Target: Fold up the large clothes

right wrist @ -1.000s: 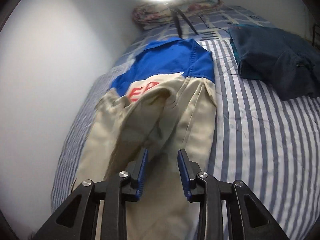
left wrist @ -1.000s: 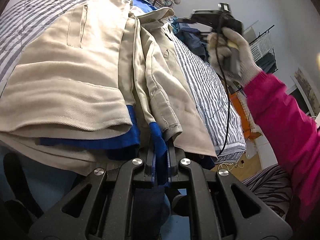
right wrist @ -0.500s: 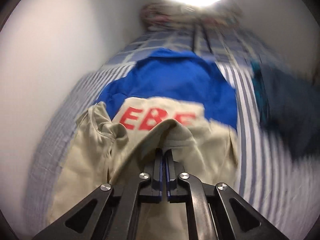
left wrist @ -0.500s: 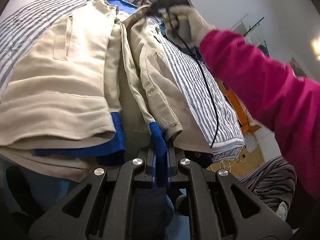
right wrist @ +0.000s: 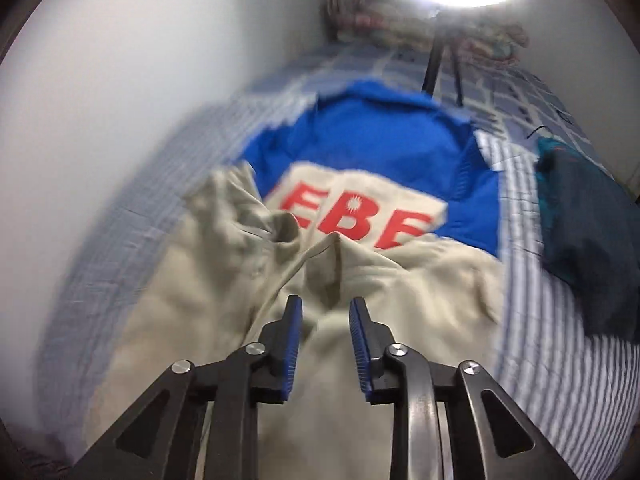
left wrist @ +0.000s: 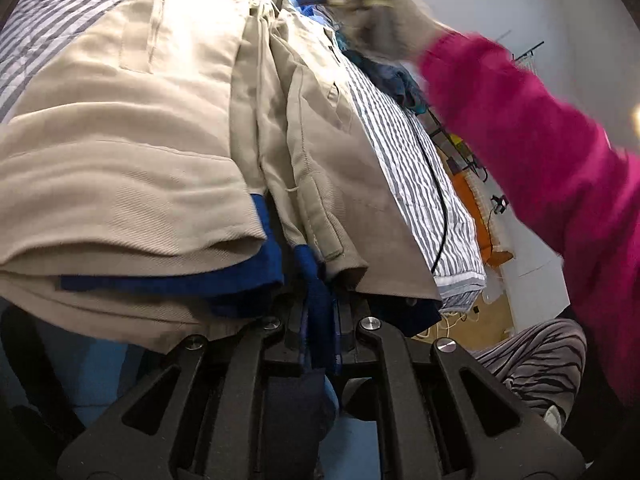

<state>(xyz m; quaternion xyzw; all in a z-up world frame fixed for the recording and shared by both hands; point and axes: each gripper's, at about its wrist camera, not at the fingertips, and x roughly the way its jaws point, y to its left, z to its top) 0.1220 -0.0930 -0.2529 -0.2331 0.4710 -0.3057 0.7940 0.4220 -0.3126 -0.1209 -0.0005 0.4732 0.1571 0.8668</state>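
Left hand-held gripper (left wrist: pixel 320 332) clamped on jacket (left wrist: pixel 132 168) blue hem – right hand-held gripper (right wrist: pixel 325 316) just reopened, pads clear of fabric

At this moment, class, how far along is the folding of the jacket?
Done: the beige and blue jacket lies flat on the striped bed, sleeves folded inward. In hand: left gripper pinches the blue hem; right gripper jaws have just reopened, gripping nothing. Left: folding it in half.

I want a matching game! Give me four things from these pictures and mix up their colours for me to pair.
Things:
1. fuzzy sleeve
2. letters printed on the jacket
3. folded cloth bundle on the striped bed
4. rubber pads on the right gripper

Colours:
A. red
B. bright blue
C. pink
D. dark navy

Pairs: 1-C, 2-A, 3-D, 4-B
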